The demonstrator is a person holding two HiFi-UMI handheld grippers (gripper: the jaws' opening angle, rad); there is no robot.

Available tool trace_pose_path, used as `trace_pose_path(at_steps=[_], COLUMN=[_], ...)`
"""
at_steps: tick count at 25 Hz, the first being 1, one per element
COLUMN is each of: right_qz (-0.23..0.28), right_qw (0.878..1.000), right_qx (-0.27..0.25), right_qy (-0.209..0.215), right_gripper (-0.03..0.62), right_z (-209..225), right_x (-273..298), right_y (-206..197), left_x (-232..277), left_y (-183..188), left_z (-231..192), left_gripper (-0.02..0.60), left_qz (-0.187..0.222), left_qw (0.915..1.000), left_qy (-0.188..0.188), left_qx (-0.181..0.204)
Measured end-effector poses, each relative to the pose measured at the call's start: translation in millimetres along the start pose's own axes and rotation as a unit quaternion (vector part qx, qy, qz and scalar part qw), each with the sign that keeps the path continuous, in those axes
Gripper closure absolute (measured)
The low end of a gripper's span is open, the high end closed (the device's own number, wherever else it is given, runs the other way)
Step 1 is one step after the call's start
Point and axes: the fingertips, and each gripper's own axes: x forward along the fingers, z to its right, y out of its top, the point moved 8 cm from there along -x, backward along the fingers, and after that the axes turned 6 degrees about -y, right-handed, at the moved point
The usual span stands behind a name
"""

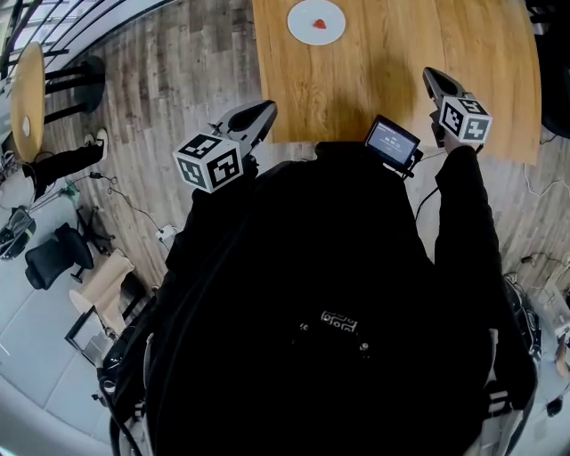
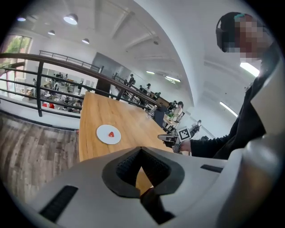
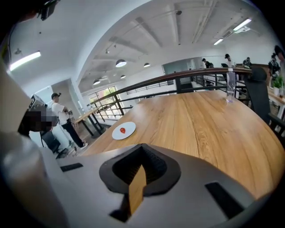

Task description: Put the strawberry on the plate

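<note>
Wooden table [image 1: 401, 62] — strawberry [image 1: 319, 24] on plate [image 1: 298, 18]

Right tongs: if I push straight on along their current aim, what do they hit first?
Probably the bare table top; the plate with the strawberry lies left of that line.

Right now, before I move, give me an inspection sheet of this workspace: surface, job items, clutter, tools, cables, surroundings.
Surface: wooden table, light grain.
Job's things: strawberry lies on the white plate, at the table's far side.
Clutter: one clear bottle standing far along the table.
Grippers: left tool shut, empty, by the table's near left corner; right tool shut, empty, above the table's near right part.
Cables: floor cable trailing left of the person.
Surroundings: plank floor, railing, black office chair, people in the background.
</note>
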Motion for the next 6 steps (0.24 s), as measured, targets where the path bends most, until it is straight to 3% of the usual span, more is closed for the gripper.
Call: trace_pose_path(at_steps=[3,6], right_qz=[-0.035,-0.084], right_qw=[0.997,0.992], right_qx=[-0.065,-0.089], right_qy=[0.01,0.014], right_gripper=[0.576,0.576], right_z=[-25.9,-48.7], right_x=[-11.7,-25.2], right_y=[-11.9,-61.2], left_x=[-21.6,-40.1], left_y=[-16.2,-67.4], left_z=[0.5,-4.8], left_gripper=[0.58,0.58], left_qz=[0.015,0.0], left_qw=[0.9999,0.9999], left_qy=[0.001,0.002], left_qx=[0.003,0.014])
